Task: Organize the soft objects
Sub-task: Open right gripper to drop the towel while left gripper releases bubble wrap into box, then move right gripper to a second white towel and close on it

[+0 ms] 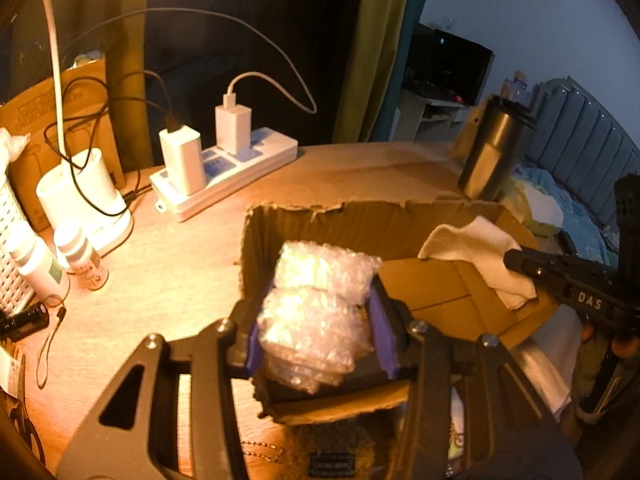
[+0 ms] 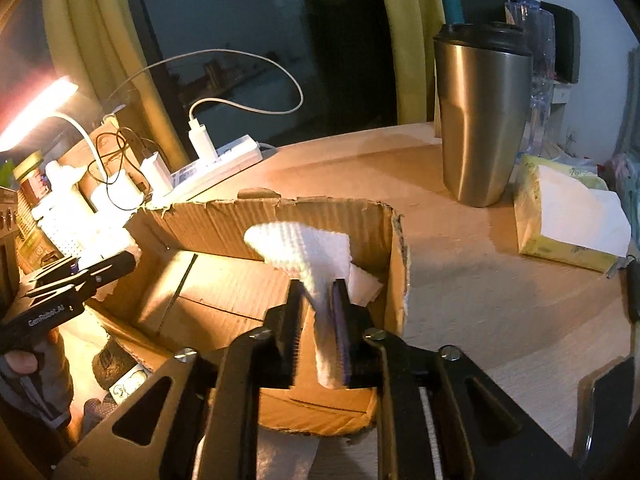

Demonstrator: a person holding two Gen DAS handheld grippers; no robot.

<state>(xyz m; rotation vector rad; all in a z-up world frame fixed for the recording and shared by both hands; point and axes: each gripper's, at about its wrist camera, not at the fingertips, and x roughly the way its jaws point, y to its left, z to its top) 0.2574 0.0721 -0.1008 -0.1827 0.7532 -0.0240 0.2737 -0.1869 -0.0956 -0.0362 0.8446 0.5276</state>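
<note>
An open cardboard box sits on the wooden desk; it also shows in the right wrist view. My left gripper is shut on a wad of clear bubble wrap and holds it over the box's left side. My right gripper is shut on a white cloth and holds it above the box's right side; the cloth and the right gripper also show in the left wrist view. The left gripper appears at the left of the right wrist view.
A white power strip with chargers and cables lies behind the box. A lamp base, bottles and a basket stand at the left. A steel tumbler and a tissue pack stand at the right. A dark fuzzy object lies before the box.
</note>
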